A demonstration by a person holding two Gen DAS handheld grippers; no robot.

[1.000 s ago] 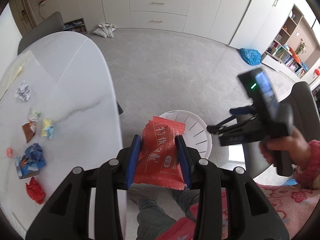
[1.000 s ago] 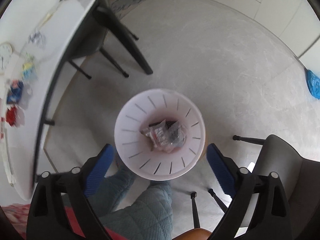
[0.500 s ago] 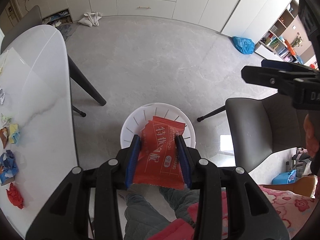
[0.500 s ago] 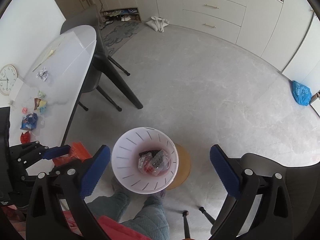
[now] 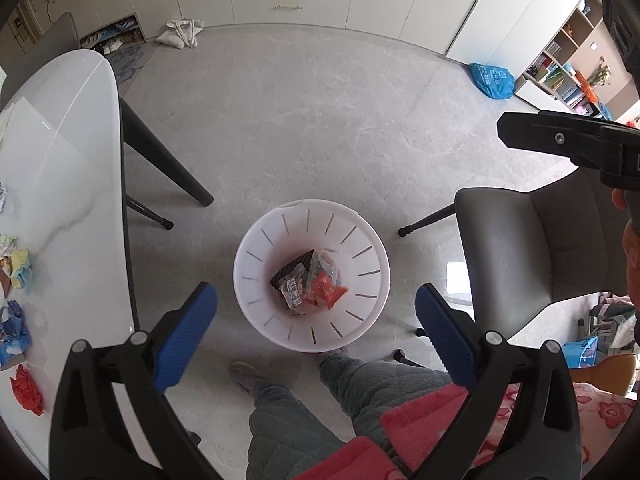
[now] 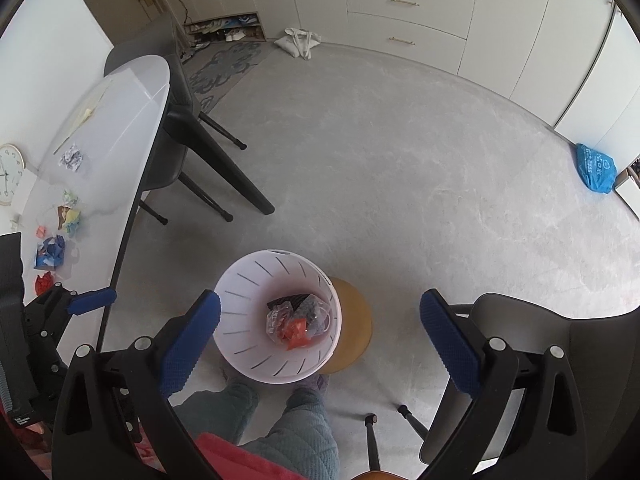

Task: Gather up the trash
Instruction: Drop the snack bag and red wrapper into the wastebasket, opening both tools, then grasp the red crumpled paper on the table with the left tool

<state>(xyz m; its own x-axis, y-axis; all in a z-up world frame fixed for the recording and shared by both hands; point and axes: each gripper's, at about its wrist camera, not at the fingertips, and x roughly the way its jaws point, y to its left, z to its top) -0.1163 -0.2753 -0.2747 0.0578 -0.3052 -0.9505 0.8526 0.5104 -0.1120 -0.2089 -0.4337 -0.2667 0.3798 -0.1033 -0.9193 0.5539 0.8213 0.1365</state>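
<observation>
My left gripper hangs over the white slotted bin, its jaws opening wide with nothing between them. The red snack packet lies inside the bin on clear and dark wrappers. My right gripper is open and empty, higher above the same bin, where the red packet shows too. On the white table at the left lie a red crumple, a blue wrapper and a yellow scrap. A crumpled white paper lies farther along it.
A grey chair stands right of the bin and a round wooden stool sits behind it. The person's legs are just below the bin. Black table legs slant at the left. A blue bag lies on the floor.
The left gripper let go of the red packet, which dropped into the bin, and its jaws spread wide. The right gripper rose, so the bin looks smaller in its view.
</observation>
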